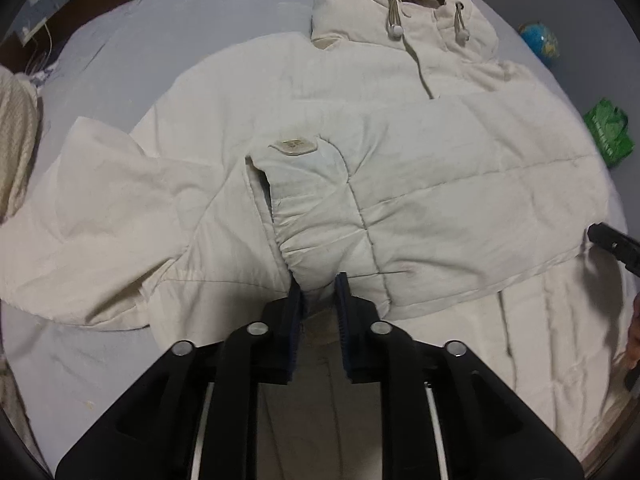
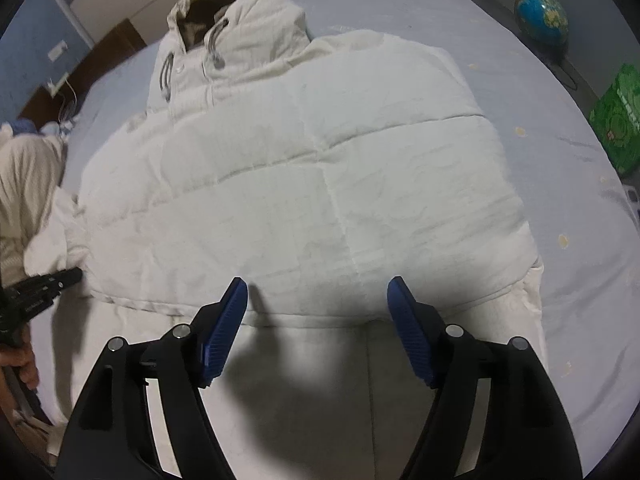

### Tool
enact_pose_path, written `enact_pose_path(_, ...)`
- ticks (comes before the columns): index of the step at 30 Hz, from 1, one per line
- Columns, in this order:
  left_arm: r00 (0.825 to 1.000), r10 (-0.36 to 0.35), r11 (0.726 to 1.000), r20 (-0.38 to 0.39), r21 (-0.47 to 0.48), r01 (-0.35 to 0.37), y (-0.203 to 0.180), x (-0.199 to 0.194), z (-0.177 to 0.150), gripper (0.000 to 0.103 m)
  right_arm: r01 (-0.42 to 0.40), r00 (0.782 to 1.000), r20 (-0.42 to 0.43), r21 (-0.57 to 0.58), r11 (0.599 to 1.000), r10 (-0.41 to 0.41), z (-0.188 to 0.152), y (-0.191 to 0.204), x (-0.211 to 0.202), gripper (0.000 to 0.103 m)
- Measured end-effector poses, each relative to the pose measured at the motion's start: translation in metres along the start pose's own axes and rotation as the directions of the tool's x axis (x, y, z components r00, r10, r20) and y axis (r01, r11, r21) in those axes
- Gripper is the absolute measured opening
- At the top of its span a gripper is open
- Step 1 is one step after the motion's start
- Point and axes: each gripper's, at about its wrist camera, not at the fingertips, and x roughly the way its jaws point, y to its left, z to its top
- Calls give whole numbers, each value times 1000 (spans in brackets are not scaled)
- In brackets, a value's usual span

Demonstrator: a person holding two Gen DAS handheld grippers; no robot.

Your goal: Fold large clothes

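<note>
On the grey bed (image 2: 460,20), the soft, bulky puffer jacket (image 2: 300,180) compresses readily: left gripper (image 1: 318,286) pinches its hem fold, right gripper (image 2: 318,288) gapes empty above the hem.

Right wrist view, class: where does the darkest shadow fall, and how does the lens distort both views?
Right wrist view: the open right gripper casts a dark, soft-edged shadow on the cream quilted hooded jacket just below its fingers; left wrist view: lighting flatter; both views: fisheye bulge, black vignetted corners.

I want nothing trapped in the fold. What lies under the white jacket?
The jacket lies on a pale blue bedsheet that shows all around it. Whatever sits directly beneath its padded body is covered.
</note>
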Motion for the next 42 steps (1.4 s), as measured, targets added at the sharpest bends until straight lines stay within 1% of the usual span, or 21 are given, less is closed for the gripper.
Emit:
enact_pose_path(2,1000,25,1000,1,-17,-25,4,-4,-1,44,15,1000,1,-22,1000,-15,-1,2,2,70)
enact_pose_path(3,999,47,998,4,-32,-46,8,-8,-3,74,21,1000,4,-30,999,-21,-2,3,1,70)
enact_pose_path(4,997,69,997,20,-43,-68,12,-14,-5,85,21,1000,7,-31,999,-21,-3,2,0,70)
enact_pose_path(6,995,88,995,44,-42,-86,17,-22,-6,86,14,1000,14,-26,1000,-13,-3,1,-2,70)
enact_pose_path(8,995,81,996,58,-46,-78,24,-31,-7,90,2,1000,23,-10,1000,-2,-4,-2,-6,70)
enact_pose_path(9,994,77,996,72,-59,-72,30,-36,-9,96,-2,1000,29,-1,1000,2,-4,-4,-8,70)
enact_pose_path(13,992,60,991,108,-122,-47,56,-49,-12,96,0,998,62,16,1000,-1,-4,-7,-20,70)
enact_pose_path(17,989,77,983,127,-177,-54,78,-55,-11,96,-16,994,112,4,1000,16,-8,-6,-41,70)
enact_pose_path(21,983,107,960,150,-274,-63,115,-64,-13,96,-41,986,163,-15,999,43,-12,-7,-63,72)
enact_pose_path(22,982,111,949,155,-310,-58,128,-67,-15,96,-41,984,174,-13,999,43,-14,-9,-68,72)
enact_pose_path(26,979,132,892,156,-449,-48,170,-69,-22,96,-43,981,191,14,999,40,-15,-15,-76,73)
enact_pose_path(31,979,146,779,143,-627,-24,229,-68,-39,96,-46,981,192,63,997,33,-16,-21,-75,73)
enact_pose_path(32,980,139,758,146,-652,-10,238,-68,-43,96,-45,980,194,64,997,32,-17,-21,-74,73)
enact_pose_path(34,982,105,693,155,-720,39,262,-62,-51,95,-44,980,196,66,997,30,-17,-21,-74,73)
enact_pose_path(35,983,93,672,161,-739,57,269,-60,-55,93,-39,980,196,68,997,25,-17,-21,-74,73)
enact_pose_path(36,982,61,634,181,-766,102,282,-55,-59,89,-33,980,197,72,997,18,-18,-22,-74,73)
enact_pose_path(37,979,35,614,201,-777,137,289,-51,-61,84,-29,980,200,77,997,13,-18,-23,-74,73)
enact_pose_path(38,977,20,598,212,-785,158,293,-48,-63,82,-29,979,202,82,996,12,-18,-24,-74,73)
enact_pose_path(40,976,1,556,218,-811,181,307,-39,-69,80,-29,979,205,102,994,8,-17,-29,-74,73)
enact_pose_path(41,975,-5,542,222,-819,189,310,-36,-73,80,-29,979,205,108,994,7,-17,-30,-74,73)
enact_pose_path(42,974,-22,514,225,-833,204,316,-30,-76,80,-27,979,203,115,993,4,-17,-32,-73,73)
